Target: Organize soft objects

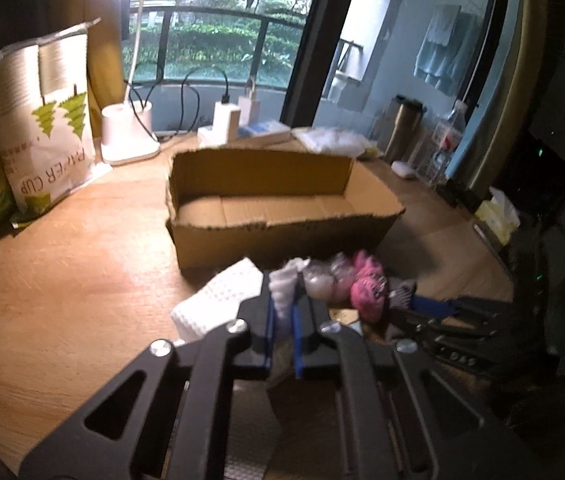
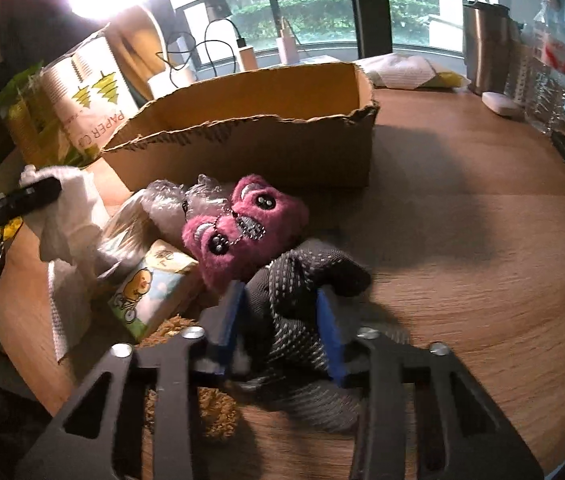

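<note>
Left tool (image 1: 284, 300) pinches a white tissue (image 1: 285, 286), jaws nearly closed. Right tool (image 2: 280, 320), jaws part open, straddles a grey dotted glove (image 2: 298, 292), apparently gripping it. Glove lies on the table (image 2: 482, 248) beside a pink plush toy (image 2: 242, 220), before the cardboard box (image 2: 250, 148).

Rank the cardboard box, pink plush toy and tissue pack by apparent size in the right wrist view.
1. cardboard box
2. pink plush toy
3. tissue pack, partly hidden and nearer the camera, so its place is unsure.
</note>
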`<state>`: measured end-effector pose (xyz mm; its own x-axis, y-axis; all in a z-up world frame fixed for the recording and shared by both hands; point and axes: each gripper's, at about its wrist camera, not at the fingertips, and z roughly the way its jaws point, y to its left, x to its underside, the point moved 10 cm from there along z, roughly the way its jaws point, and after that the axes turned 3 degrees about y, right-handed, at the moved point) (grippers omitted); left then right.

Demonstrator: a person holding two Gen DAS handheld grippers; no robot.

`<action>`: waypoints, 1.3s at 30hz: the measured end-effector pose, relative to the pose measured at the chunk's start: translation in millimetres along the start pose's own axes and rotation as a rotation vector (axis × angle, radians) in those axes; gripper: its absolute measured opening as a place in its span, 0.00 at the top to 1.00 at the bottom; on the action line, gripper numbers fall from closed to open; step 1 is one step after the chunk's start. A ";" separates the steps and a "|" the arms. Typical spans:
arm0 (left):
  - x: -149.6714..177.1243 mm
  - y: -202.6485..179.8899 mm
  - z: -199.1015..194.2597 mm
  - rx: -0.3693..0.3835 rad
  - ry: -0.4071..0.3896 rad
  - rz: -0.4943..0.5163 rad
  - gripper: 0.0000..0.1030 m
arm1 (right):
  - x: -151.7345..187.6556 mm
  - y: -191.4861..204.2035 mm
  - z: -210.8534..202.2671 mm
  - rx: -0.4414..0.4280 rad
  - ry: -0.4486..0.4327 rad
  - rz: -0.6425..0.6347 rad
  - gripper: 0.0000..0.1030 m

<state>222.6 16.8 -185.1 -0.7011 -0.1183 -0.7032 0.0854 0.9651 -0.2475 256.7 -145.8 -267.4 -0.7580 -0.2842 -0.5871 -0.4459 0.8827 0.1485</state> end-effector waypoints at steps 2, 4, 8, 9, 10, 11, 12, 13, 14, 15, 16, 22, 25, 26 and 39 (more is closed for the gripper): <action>-6.1 -1.8 -8.2 0.008 -0.019 -0.003 0.94 | -0.8 0.3 -2.1 0.001 -0.005 -0.008 0.75; -12.1 -3.6 -16.8 0.015 -0.039 -0.005 0.94 | -2.1 0.4 -6.0 0.006 -0.012 -0.017 0.76; -27.3 -5.6 -34.4 0.019 -0.083 0.003 0.94 | -9.4 0.1 -20.8 0.012 -0.047 -0.020 0.77; -30.4 -6.2 -37.3 0.020 -0.090 0.003 0.94 | -11.9 -0.2 -25.2 0.012 -0.056 -0.020 0.77; -33.3 -7.1 -40.6 0.022 -0.099 0.004 0.94 | -13.7 -0.7 -28.7 0.013 -0.065 -0.019 0.77; -37.0 -8.5 -43.9 0.024 -0.108 0.007 0.94 | -16.5 -0.9 -32.8 0.014 -0.074 -0.018 0.77; -39.9 -9.6 -46.8 0.025 -0.115 0.011 0.94 | -19.0 -1.5 -36.8 0.013 -0.084 -0.018 0.77; -41.7 -10.9 -47.9 0.024 -0.120 0.014 0.94 | -22.1 -2.1 -41.1 0.013 -0.094 -0.017 0.77; -44.3 -12.7 -50.4 0.024 -0.127 0.019 0.94 | -24.7 -2.4 -44.7 0.011 -0.103 -0.018 0.77; -47.5 -14.1 -53.3 0.022 -0.136 0.024 0.94 | -28.1 -2.6 -49.5 0.011 -0.114 -0.020 0.77; -49.7 -15.2 -54.5 0.021 -0.142 0.027 0.94 | -30.1 -2.9 -52.6 0.011 -0.123 -0.022 0.77; -62.9 -19.2 -62.8 0.013 -0.165 0.037 0.94 | -45.8 -3.4 -73.2 0.001 -0.176 -0.034 0.77; -62.6 -13.6 -61.4 0.001 -0.159 0.029 0.94 | -47.7 -5.4 -78.4 -0.003 -0.188 -0.036 0.77; -60.8 -10.2 -60.5 -0.004 -0.154 0.021 0.94 | -47.6 -6.2 -79.1 -0.004 -0.189 -0.037 0.77; -11.2 57.8 -47.6 -0.130 -0.027 -0.041 0.91 | -45.5 12.3 -69.7 -0.010 -0.156 -0.074 0.77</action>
<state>201.7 85.1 -159.8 -0.6829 -0.1625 -0.7122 -0.0363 0.9813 -0.1891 252.5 -148.2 -183.5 -0.6403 -0.2862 -0.7129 -0.5034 0.8573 0.1080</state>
